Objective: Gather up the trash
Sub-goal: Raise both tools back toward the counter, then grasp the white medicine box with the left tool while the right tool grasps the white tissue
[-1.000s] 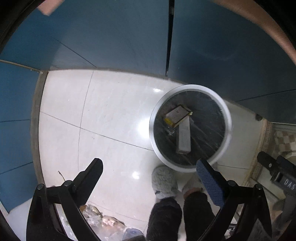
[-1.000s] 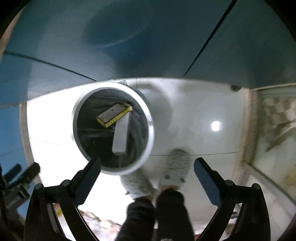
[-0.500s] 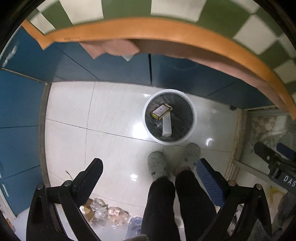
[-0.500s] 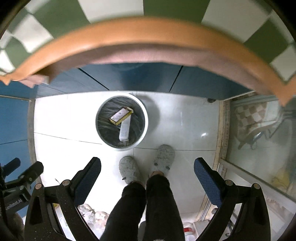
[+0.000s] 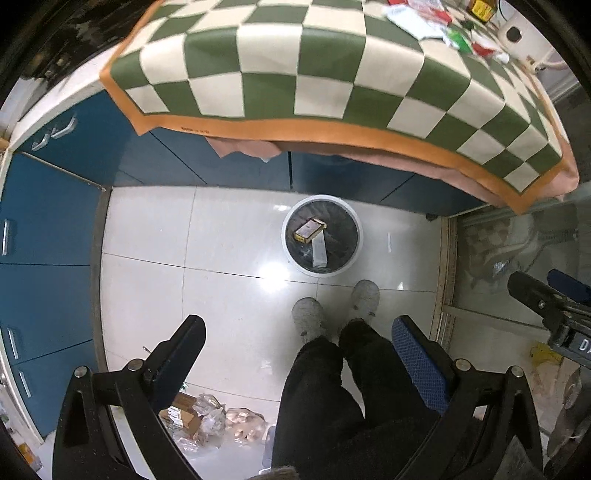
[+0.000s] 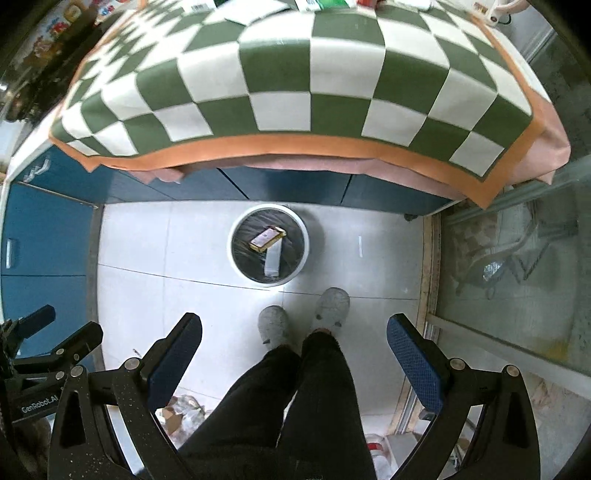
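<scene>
In the left wrist view the left gripper [image 5: 297,341] had risen high above the white bin [image 5: 321,235], its jaws spread and empty, the yellow box [image 5: 310,229] lying inside. The right wrist view matched: the right gripper [image 6: 293,338] hung released, and wrappers [image 6: 317,3] waited on the checkered tablecloth [image 6: 280,74], probably next.
</scene>
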Available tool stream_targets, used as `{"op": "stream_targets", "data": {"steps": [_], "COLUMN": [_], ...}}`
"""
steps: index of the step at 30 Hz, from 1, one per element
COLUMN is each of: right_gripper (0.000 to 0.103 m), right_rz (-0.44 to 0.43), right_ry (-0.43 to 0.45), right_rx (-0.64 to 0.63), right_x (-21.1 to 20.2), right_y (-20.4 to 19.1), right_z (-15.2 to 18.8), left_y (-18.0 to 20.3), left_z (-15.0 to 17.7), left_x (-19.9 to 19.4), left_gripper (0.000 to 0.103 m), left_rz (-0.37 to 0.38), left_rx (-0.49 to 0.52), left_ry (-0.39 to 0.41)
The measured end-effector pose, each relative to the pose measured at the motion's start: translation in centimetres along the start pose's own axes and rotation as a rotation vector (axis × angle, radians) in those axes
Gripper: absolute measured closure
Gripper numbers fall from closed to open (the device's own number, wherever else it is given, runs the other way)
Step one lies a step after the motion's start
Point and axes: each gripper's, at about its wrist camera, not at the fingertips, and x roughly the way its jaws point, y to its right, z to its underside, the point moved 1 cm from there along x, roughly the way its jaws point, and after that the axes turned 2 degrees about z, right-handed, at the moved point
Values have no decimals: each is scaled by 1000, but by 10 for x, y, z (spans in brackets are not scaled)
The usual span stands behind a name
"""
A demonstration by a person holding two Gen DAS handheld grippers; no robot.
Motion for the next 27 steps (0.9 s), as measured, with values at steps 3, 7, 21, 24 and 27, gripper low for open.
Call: {"op": "stream_targets", "data": {"steps": [3,7,21,24,27], "right_gripper": [2,2,2,2,2], "right_rz": [-45,-95,-149,-113,-98], "right_ry": [42,115,205,202,159], "right_rx": [31,77,297,346,363], "right_x": [-23,-52,-54,-34,-5], "right_y": [1,6,123,156,178], "right_z": [-5,-33,-243,-304,-357], "left_y": [1,1,65,80,92], "left_z": [-10,-41,-268,-323,-372], "left_x": [-21,-54,-69,-54,-27], "left_gripper": [0,0,0,0,0], "left_rz": [-22,-33,-195,-229,-223], "left_rx": [-3,-38,7,49,83], "left_ry": [63,177,294,261,208]}}
